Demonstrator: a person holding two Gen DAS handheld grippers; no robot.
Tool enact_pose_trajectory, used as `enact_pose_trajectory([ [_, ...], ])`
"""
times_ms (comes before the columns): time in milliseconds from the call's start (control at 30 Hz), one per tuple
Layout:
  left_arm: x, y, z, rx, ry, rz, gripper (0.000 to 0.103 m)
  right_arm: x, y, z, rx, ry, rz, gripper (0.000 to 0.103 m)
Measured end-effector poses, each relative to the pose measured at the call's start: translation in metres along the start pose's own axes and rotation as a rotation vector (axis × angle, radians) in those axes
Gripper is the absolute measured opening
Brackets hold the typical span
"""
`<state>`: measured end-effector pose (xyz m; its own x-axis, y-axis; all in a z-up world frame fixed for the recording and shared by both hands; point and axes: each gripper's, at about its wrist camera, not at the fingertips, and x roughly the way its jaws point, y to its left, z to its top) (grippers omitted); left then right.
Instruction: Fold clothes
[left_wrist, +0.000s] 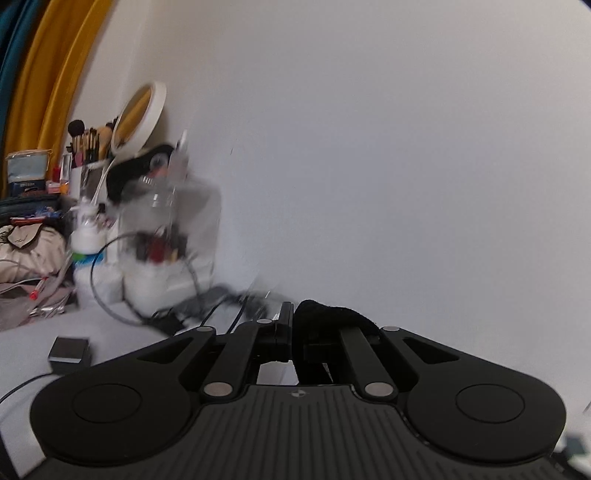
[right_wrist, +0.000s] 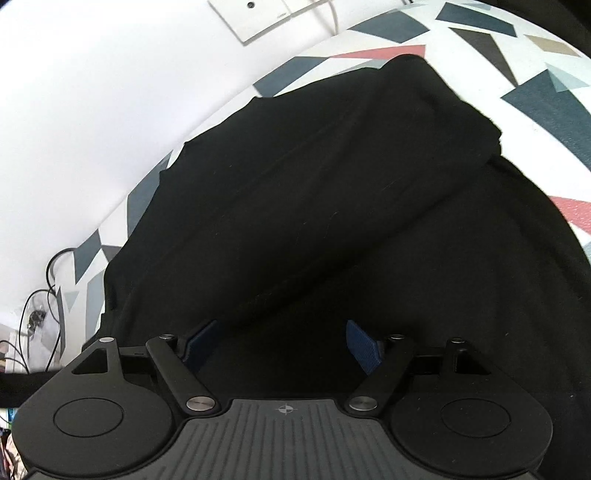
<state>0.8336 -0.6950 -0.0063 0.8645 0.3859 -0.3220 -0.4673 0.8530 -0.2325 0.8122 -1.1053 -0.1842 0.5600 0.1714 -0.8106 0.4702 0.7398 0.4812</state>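
Black cloth is pinched in my left claw, whose jaws are clenched on a bunched fold that rises over the right finger. My right claw is released, blue pads spread wide, hovering over the same dark garment. It lies in loose diagonal folds on a bedsheet printed with grey and red shapes. Only the right view shows that spread. My left view, blurred, points at a white wall; beside it are a round mirror, makeup brushes, jars, cables and a small black box.
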Motion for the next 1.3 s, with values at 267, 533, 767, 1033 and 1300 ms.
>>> enact_pose_trajectory([
  [267, 0.018, 0.014, -0.025, 0.029, 0.133, 0.105, 0.005, 0.001, 0.009, -0.001, -0.034, 0.022, 0.014, 0.077],
  [533, 0.048, 0.053, -0.089, -0.042, 0.609, 0.193, 0.025, -0.010, 0.010, -0.002, -0.112, -0.030, -0.026, 0.079],
  [767, 0.020, 0.026, -0.099, 0.077, 0.719, 0.051, 0.043, -0.003, 0.026, 0.026, -0.143, -0.037, 0.001, 0.078],
  [1033, -0.022, -0.061, -0.141, 0.403, 0.750, -0.338, 0.046, 0.048, 0.134, 0.048, -0.688, 0.028, 0.147, 0.063],
  [1300, -0.030, -0.089, -0.177, 0.376, 0.807, -0.421, 0.038, 0.107, 0.198, 0.055, -1.003, 0.031, 0.272, 0.028],
])
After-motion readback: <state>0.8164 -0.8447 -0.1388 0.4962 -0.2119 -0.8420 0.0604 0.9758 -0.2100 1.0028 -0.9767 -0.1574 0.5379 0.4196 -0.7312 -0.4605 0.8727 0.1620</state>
